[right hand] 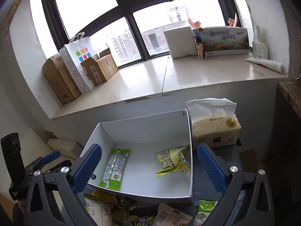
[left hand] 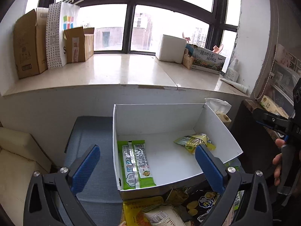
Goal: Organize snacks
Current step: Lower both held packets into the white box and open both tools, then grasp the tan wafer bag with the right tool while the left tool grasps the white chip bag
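Window sill (left hand: 112, 71), upper half of both views: a wide pale ledge carrying cardboard cartons at upper left and a white block and printed carton at upper right, its middle bare.

White box (left hand: 216, 124), centre of both views: an open-topped cardboard tray standing below the sill on a grey cushioned surface (left hand: 90, 131). A pack of tissues (right hand: 214, 128) stands just beside its far right wall.

Contents, judged as work done: a flat green packet (left hand: 135, 162) lies along the box's left wall, and a crumpled yellow-green packet (left hand: 193, 141) lies near the right wall. The floor between them is free, so room remains.

Work left: a heap of loose snacks (left hand: 169, 211), lower centre of both views, lies against the box's near wall, still outside.

Left gripper (left hand: 147, 167) and right gripper (right hand: 149, 167): each has its blue pads spread wide with nothing between them, poised above the near wall. The near rim is low and unobstructed; the side walls and tissue pack limit sideways travel on the right.
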A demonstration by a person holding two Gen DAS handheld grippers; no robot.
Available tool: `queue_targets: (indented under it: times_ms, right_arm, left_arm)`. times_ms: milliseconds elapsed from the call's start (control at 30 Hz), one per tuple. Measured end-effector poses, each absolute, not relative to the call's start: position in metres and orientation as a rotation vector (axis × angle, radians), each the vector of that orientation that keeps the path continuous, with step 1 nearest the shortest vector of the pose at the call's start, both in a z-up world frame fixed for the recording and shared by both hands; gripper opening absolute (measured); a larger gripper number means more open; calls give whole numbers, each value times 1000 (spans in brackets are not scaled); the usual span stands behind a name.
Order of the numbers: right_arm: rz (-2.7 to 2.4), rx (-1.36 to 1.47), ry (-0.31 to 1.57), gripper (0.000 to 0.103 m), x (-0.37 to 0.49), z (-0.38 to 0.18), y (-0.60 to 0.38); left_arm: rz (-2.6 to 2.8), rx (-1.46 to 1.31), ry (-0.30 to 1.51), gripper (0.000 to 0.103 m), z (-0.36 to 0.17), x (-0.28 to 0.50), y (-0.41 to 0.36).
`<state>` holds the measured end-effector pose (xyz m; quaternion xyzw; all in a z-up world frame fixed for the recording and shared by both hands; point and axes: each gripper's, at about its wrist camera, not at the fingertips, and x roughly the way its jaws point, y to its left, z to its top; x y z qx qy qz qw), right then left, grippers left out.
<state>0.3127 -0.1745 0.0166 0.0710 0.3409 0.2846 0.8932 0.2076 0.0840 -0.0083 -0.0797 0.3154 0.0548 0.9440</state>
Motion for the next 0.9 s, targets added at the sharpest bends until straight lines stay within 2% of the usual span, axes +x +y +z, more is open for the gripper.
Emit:
queue_targets:
  times_ms: [167, 300, 500, 900]
  right_arm:
    - [577, 135, 562, 103, 256, 36, -203]
    - [556, 111, 603, 103, 210, 26, -221]
    - [484, 59, 735, 103, 160, -30, -229]
    - [508, 83, 970, 101, 207, -111, -185]
  left_arm:
    - [135, -113, 562, 103, 7, 150, 67]
    - [133, -121, 552, 103, 9, 98, 53]
    - [114, -136, 646, 103, -17, 51, 29]
    - [61, -220, 738, 103, -56, 34, 20]
